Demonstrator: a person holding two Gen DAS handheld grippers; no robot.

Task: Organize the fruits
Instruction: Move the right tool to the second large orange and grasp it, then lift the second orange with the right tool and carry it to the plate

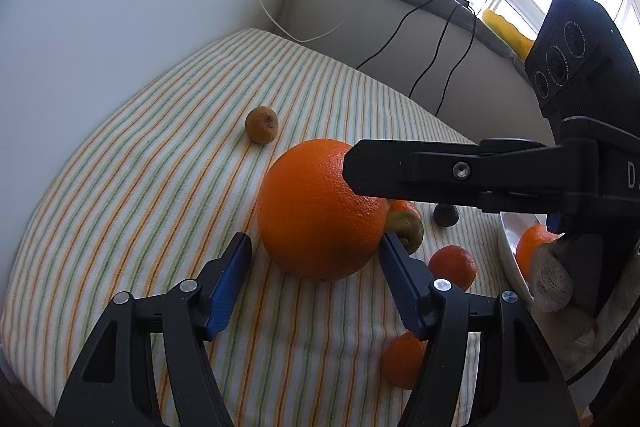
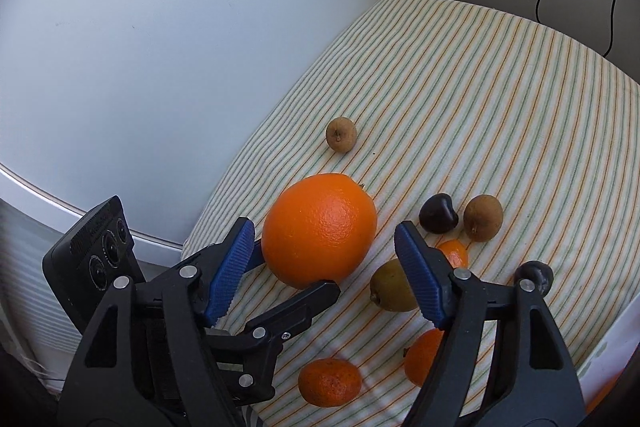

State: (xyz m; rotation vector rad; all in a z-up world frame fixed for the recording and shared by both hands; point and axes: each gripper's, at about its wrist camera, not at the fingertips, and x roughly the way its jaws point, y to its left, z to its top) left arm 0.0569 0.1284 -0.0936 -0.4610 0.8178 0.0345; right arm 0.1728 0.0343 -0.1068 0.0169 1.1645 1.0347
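The large orange (image 1: 320,211) lay at frame centre on the striped cloth (image 1: 140,187). Left gripper (image 1: 314,247) and right gripper (image 2: 324,239) both stood open around it, gripping nothing.

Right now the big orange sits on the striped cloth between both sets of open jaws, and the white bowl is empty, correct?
Not quite: the white bowl already holds an orange fruit, as the left wrist view shows. The big orange does sit on the striped cloth between both sets of open jaws.

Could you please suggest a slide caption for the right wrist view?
Both open grippers, right gripper and left gripper, converge on the large orange on the striped cloth.
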